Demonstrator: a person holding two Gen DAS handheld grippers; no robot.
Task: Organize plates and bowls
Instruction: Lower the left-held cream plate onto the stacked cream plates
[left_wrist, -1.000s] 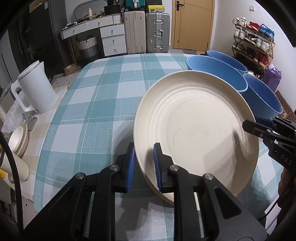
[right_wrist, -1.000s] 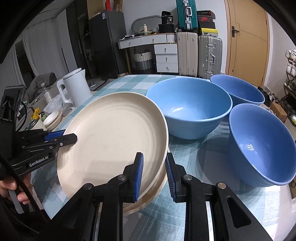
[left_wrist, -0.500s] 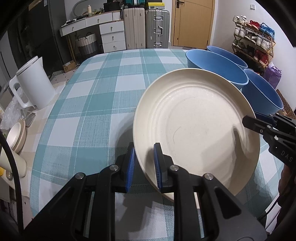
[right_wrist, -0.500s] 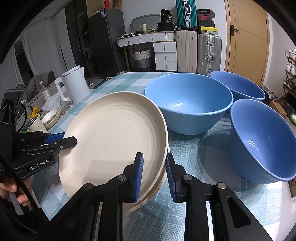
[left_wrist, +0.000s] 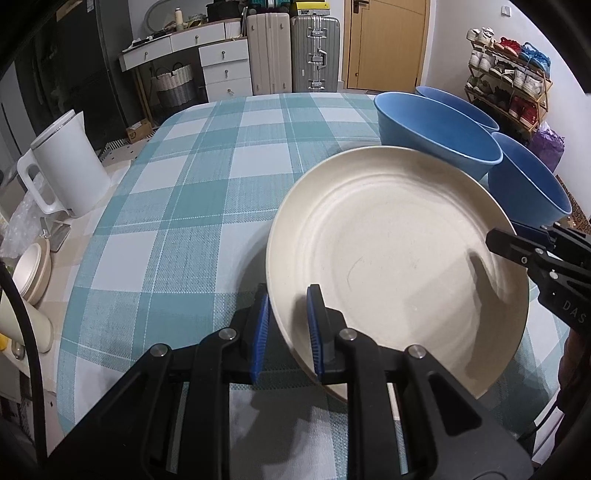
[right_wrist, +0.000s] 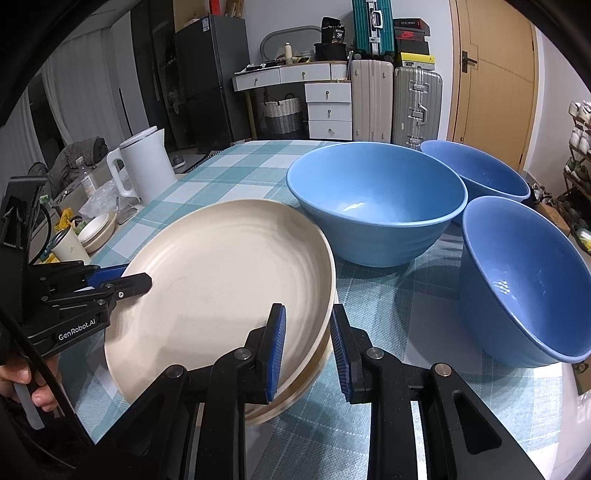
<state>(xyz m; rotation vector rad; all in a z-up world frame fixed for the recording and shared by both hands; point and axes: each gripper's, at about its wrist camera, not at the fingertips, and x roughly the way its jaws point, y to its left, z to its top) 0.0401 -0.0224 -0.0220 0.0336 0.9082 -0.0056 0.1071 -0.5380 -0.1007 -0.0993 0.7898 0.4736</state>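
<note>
Our left gripper (left_wrist: 286, 334) pinches the near left rim of the cream plate stack (left_wrist: 399, 266), one blue pad inside the rim and one outside. Our right gripper (right_wrist: 307, 349) clamps the opposite rim, where we can see at least two plates nested, though the count below the top one is hard to read. The stack sits tilted over the near right part of the checked tablecloth (left_wrist: 192, 206); whether its underside touches the cloth we cannot tell. Just beyond it stand three blue bowls (right_wrist: 376, 201), the nearest almost touching the stack's far edge, the other two (right_wrist: 476, 171) (right_wrist: 524, 280) close to the table's right edge. To the left the cloth lies open as far as the white kettle (left_wrist: 66, 166) at the left edge, and bare to the far edge. On the left gripper's body we read "GenRobot.AI" (right_wrist: 77, 330); on the right one, "DAS" (left_wrist: 574, 311).
</note>
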